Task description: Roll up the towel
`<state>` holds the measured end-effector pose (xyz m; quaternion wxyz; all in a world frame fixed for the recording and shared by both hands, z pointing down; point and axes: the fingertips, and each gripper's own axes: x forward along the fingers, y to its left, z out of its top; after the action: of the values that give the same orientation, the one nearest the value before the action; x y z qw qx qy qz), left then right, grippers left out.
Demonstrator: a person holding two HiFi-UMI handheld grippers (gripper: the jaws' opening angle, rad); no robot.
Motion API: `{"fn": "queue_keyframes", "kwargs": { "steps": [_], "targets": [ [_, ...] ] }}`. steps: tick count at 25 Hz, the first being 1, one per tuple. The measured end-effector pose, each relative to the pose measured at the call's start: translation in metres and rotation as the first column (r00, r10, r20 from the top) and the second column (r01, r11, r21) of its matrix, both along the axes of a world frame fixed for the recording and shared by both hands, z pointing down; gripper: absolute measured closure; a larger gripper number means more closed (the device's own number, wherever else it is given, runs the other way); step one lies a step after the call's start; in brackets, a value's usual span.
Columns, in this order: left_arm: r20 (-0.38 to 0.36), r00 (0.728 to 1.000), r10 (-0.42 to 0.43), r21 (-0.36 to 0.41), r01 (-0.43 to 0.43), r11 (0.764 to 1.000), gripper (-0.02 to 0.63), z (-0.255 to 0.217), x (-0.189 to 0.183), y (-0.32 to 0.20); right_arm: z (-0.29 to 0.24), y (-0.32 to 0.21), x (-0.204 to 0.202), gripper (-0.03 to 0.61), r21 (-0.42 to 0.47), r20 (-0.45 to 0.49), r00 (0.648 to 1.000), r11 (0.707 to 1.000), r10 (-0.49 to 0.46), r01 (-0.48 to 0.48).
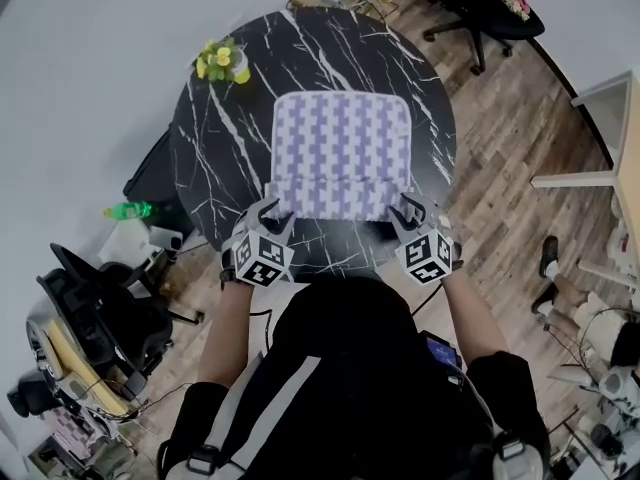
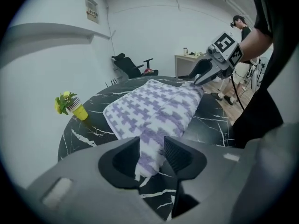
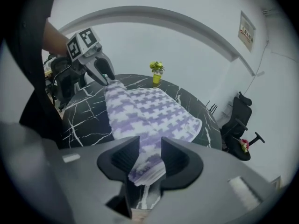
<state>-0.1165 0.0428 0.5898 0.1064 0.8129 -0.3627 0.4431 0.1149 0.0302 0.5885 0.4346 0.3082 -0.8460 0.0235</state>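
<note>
We stand at the near side of the round black marble table [image 1: 205,138] with the towel [image 1: 340,153] spread out in front of us. It is a purple and white checked cloth, and most of it lies flat across the middle of the table top.

The left gripper [image 1: 268,210] has the near left corner of the towel and the right gripper [image 1: 408,210] has the near right corner. In each gripper view the jaws are clamped on a bunched fold of cloth, with a short tail hanging below the pads. Both grippers point steeply down and away from us. The near edge is stretched between them and sits a little above the table, while the far edge rests on the surface.

We judge that holding both corners keeps the edge straight and taut, so the first turn of the roll can form evenly across the width. The roll itself hasn't started. The next move would probably be to carry this edge forward and fold it over the flat part.

A small potted plant [image 1: 222,60] stands near the far left rim of the table, well clear of the towel.
</note>
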Motion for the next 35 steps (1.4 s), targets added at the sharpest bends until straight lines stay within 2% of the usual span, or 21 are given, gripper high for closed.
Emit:
{"fn": "queue_keyframes", "kwargs": {
  "steps": [3, 6, 9, 13, 19, 21, 25, 29, 35],
  "targets": [
    [0.033, 0.999, 0.027, -0.026, -0.026, 0.999, 0.406, 0.013, 0.001, 0.012, 0.017, 0.026, -0.002, 0.415, -0.043, -0.015, 0.999, 0.998, -0.045, 0.045],
    [0.094, 0.993, 0.065, -0.064, -0.059, 0.996, 0.354, 0.033, -0.003, 0.02, 0.04, 0.044, 0.002, 0.371, -0.088, -0.072, 0.992, 0.992, -0.1, 0.093],
    [0.137, 0.986, 0.096, -0.083, -0.086, 0.993, 0.353, 0.045, -0.007, 0.021, 0.055, 0.044, 0.008, 0.37, -0.088, -0.124, 0.984, 0.989, -0.127, 0.117],
    [0.143, 0.984, 0.104, -0.108, -0.089, 0.99, 0.353, 0.051, -0.008, 0.015, 0.059, 0.031, 0.008, 0.37, -0.092, -0.123, 0.984, 0.988, -0.132, 0.121],
    [0.189, 0.972, 0.142, -0.171, -0.11, 0.979, 0.353, 0.067, -0.006, 0.005, 0.071, 0.021, 0.008, 0.37, -0.135, -0.147, 0.978, 0.983, -0.146, 0.126],
    [0.191, 0.973, 0.13, -0.169, -0.098, 0.981, 0.356, 0.069, -0.006, 0.0, 0.074, 0.019, 0.007, 0.376, -0.148, -0.147, 0.979, 0.982, -0.14, 0.118],
    [0.182, 0.98, 0.079, -0.135, -0.054, 0.989, 0.413, 0.071, -0.009, -0.004, 0.078, 0.021, 0.005, 0.435, -0.144, -0.16, 0.979, 0.984, -0.124, 0.101],
    [0.165, 0.984, 0.066, -0.125, -0.045, 0.991, 0.474, 0.068, -0.01, 0.001, 0.076, 0.028, 0.004, 0.482, -0.124, -0.175, 0.98, 0.99, -0.09, 0.069],
    [0.163, 0.983, 0.087, -0.145, -0.064, 0.987, 0.491, 0.065, -0.012, 0.025, 0.071, 0.054, 0.003, 0.486, -0.145, -0.172, 0.981, 0.987, -0.092, 0.067]
  ]
}}
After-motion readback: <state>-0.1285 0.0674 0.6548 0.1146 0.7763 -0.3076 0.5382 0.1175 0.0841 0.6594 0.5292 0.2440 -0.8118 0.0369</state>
